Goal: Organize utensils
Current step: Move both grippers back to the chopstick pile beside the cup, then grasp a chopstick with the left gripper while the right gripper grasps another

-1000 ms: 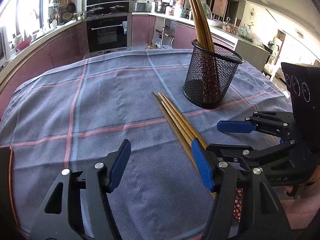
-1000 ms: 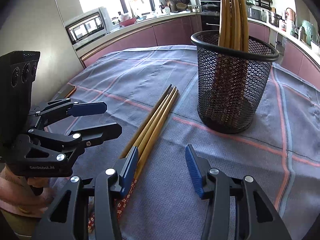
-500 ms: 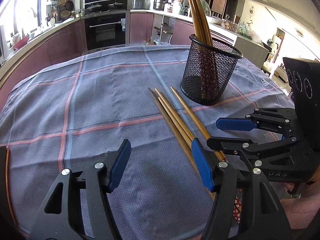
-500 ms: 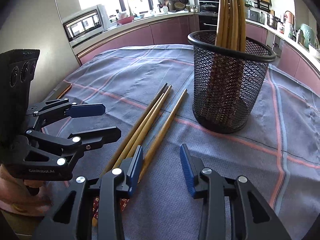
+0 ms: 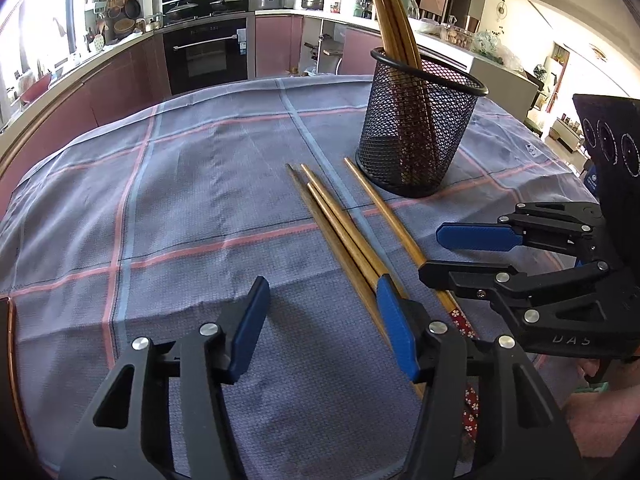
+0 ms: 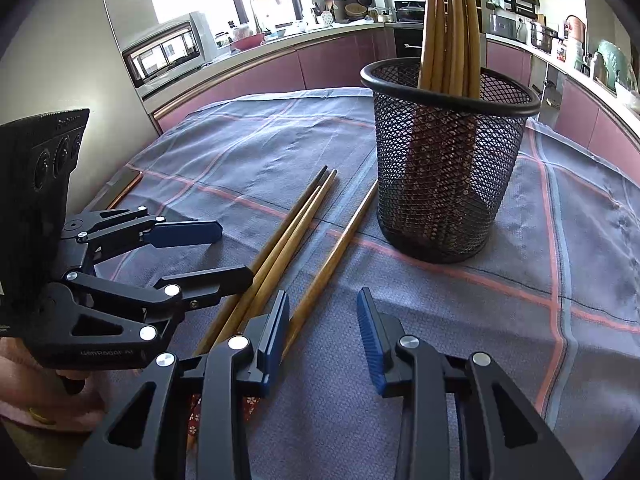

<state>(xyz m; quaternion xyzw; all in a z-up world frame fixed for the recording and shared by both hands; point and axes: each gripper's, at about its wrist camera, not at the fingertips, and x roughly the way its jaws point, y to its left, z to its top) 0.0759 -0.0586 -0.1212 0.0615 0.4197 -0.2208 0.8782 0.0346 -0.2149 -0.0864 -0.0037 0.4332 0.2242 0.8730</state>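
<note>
Tablecloth (image 5: pixel 180 200), checked grey-blue, covers the table. On it stands a black mesh holder (image 6: pixel 448 168) with several chopsticks upright inside. Four loose chopsticks (image 6: pixel 296 232) lie flat just beside it, three bunched, one apart (image 6: pixel 340 248) nearer the holder. They look light, stiff, thin and smooth, likely to roll or slip; a pinch near the thicker patterned ends seems safest. Left gripper (image 5: pixel 320 332) hovers spread and empty, its right finger over the bunch. Right gripper (image 6: pixel 322 332), also spread and empty, sits just right of the lone stick.
</note>
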